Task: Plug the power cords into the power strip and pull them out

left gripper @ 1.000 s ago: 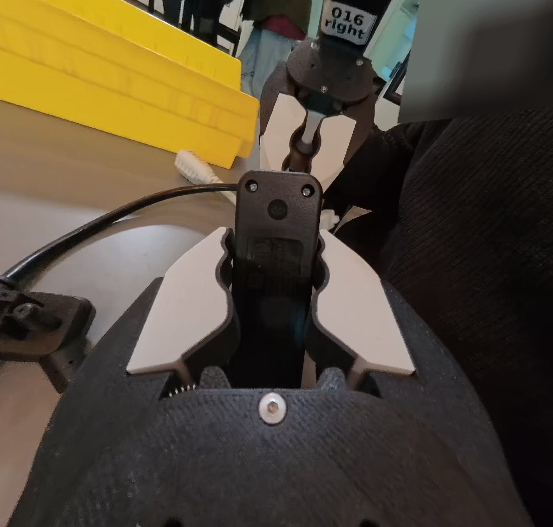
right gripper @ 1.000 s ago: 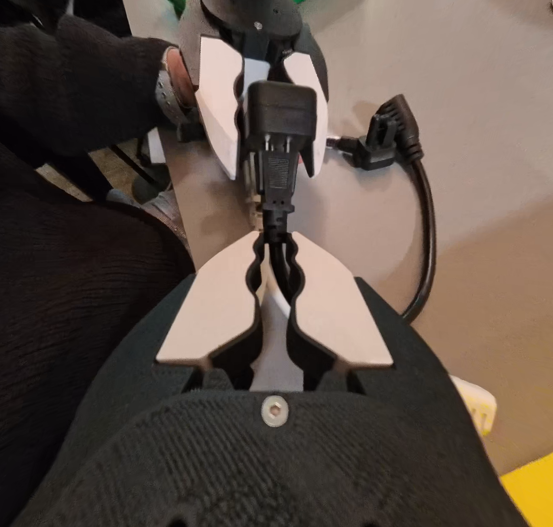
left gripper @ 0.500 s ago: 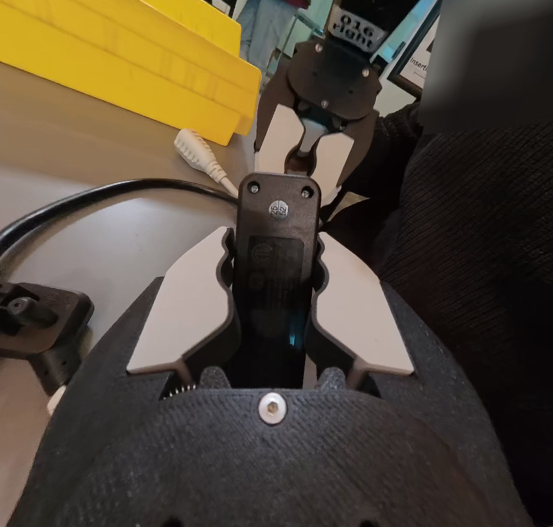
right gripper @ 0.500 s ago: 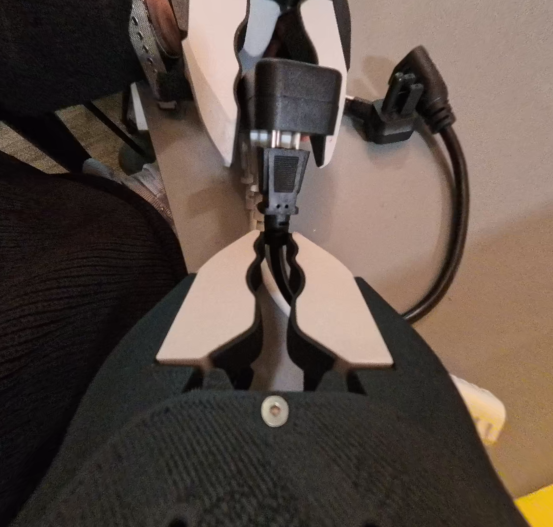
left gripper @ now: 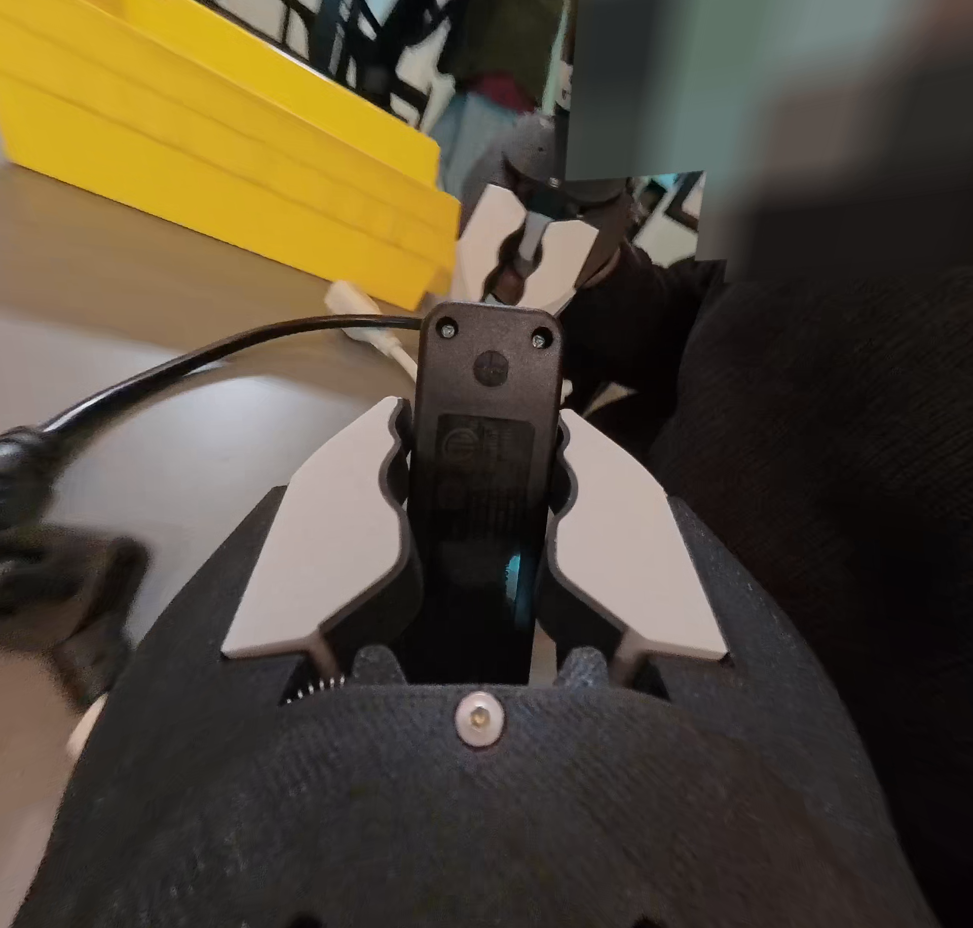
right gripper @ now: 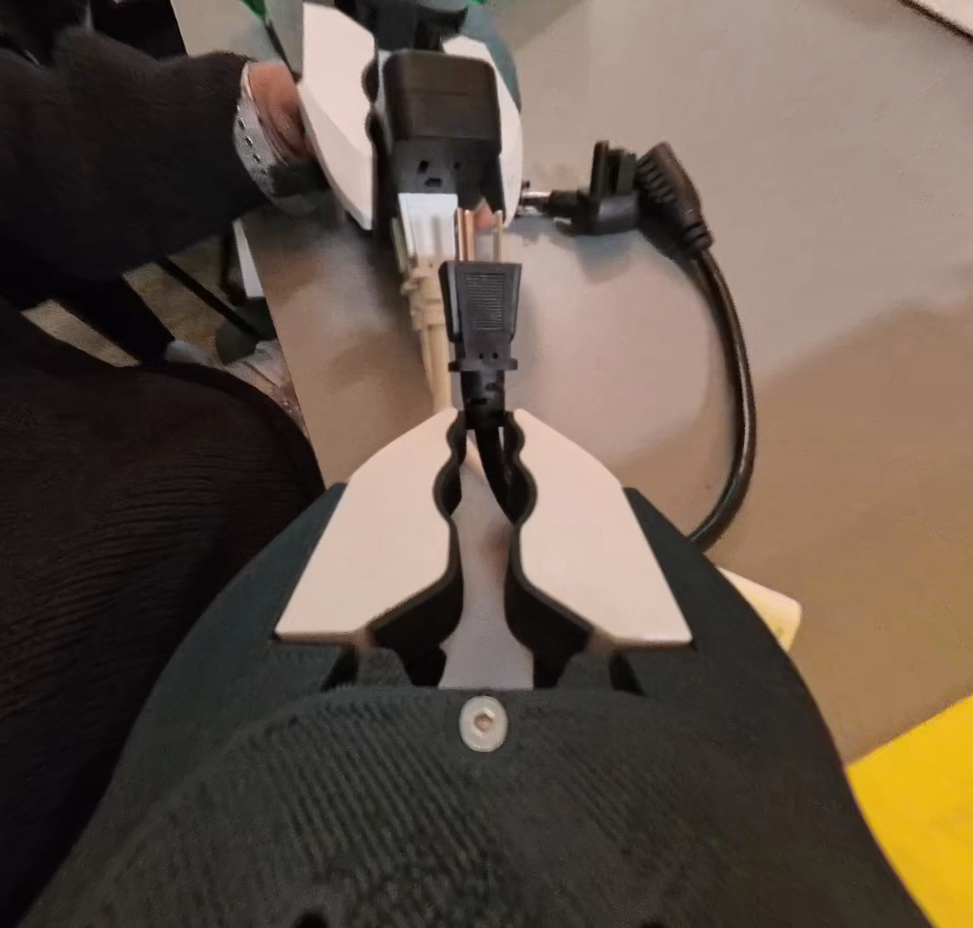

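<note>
My left gripper (left gripper: 482, 413) is shut on the black power strip (left gripper: 489, 376) and holds it above the table. In the right wrist view the strip (right gripper: 439, 97) shows between the left gripper's white fingers (right gripper: 337, 128), with an empty socket facing me. My right gripper (right gripper: 485, 418) is shut on the black cord just behind its black plug (right gripper: 482, 307). The plug's metal prongs are bare and out of the socket, a short gap below the strip. A white plug (right gripper: 426, 218) with pale cords sits at the strip's lower end beside them.
The strip's own black angled plug (right gripper: 611, 192) and thick cable (right gripper: 737, 376) lie on the grey table (right gripper: 790, 165). A yellow bin (left gripper: 210, 139) stands behind, with a white plug (left gripper: 353, 297) by it. The person's black sleeve (right gripper: 105, 139) and the table edge are at the left.
The black plug was seated in the strip; my right gripper has pulled it back out, so the prongs are free and the two grippers are farther apart.
</note>
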Available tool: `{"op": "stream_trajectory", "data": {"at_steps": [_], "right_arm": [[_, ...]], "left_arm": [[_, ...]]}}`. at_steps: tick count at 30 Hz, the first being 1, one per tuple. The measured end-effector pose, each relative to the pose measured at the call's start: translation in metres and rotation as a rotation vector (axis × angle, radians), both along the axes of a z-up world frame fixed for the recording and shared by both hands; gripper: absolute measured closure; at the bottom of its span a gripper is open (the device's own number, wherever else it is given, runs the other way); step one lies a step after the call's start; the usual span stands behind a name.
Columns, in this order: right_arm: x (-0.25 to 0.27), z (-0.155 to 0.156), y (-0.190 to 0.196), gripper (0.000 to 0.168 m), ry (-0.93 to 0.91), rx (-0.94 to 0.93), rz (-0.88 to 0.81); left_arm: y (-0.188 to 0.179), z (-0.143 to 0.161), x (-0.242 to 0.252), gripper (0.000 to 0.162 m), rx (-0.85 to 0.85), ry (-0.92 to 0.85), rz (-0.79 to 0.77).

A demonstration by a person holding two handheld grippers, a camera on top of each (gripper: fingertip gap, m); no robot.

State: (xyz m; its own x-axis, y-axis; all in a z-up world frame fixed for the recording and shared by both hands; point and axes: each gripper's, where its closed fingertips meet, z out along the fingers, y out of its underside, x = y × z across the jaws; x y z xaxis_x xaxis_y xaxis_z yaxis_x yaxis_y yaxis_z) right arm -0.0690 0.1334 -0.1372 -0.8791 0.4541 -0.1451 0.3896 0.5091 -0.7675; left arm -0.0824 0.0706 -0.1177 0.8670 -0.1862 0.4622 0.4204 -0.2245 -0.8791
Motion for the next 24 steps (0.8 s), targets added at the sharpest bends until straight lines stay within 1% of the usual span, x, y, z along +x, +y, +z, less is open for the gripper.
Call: {"op": "stream_trajectory", "data": {"at_steps": [1,2,3,6,9,13,15,18,21,24], "right_arm": [[0.001,-0.009,-0.001,0.154,0.018,0.053,0.004],[-0.002,-0.011,0.002,0.154,0.036,0.070,-0.002],[-0.006,-0.005,0.005,0.154,0.039,0.037,-0.014],[-0.017,0.020,0.015,0.154,0.013,-0.150,-0.073],[-0.025,0.043,0.020,0.154,0.013,-0.335,-0.107],[-0.030,0.084,0.030,0.154,-0.011,-0.636,-0.132],[-0.031,0.103,0.036,0.154,-0.004,-0.717,-0.144],[-0.030,0.139,0.047,0.154,0.116,-0.732,-0.144],[-0.027,0.188,0.061,0.154,0.253,-0.740,-0.134],[-0.026,0.240,0.074,0.154,0.347,-0.773,-0.110]], "left_arm": [[0.007,-0.008,0.007,0.109,-0.042,0.026,-0.017],[0.009,-0.015,0.007,0.108,-0.075,0.025,-0.013],[0.007,-0.013,0.003,0.109,-0.061,0.005,0.000],[-0.004,-0.002,-0.014,0.110,-0.006,-0.014,0.061],[-0.006,0.000,-0.018,0.110,0.001,-0.010,0.081],[-0.009,0.009,-0.021,0.110,0.032,-0.013,0.102],[-0.011,0.016,-0.021,0.111,0.058,-0.018,0.114],[-0.014,0.027,-0.019,0.111,0.099,-0.015,0.123],[-0.016,0.038,-0.017,0.111,0.149,-0.034,0.125],[-0.018,0.048,-0.013,0.113,0.197,-0.050,0.124]]}}
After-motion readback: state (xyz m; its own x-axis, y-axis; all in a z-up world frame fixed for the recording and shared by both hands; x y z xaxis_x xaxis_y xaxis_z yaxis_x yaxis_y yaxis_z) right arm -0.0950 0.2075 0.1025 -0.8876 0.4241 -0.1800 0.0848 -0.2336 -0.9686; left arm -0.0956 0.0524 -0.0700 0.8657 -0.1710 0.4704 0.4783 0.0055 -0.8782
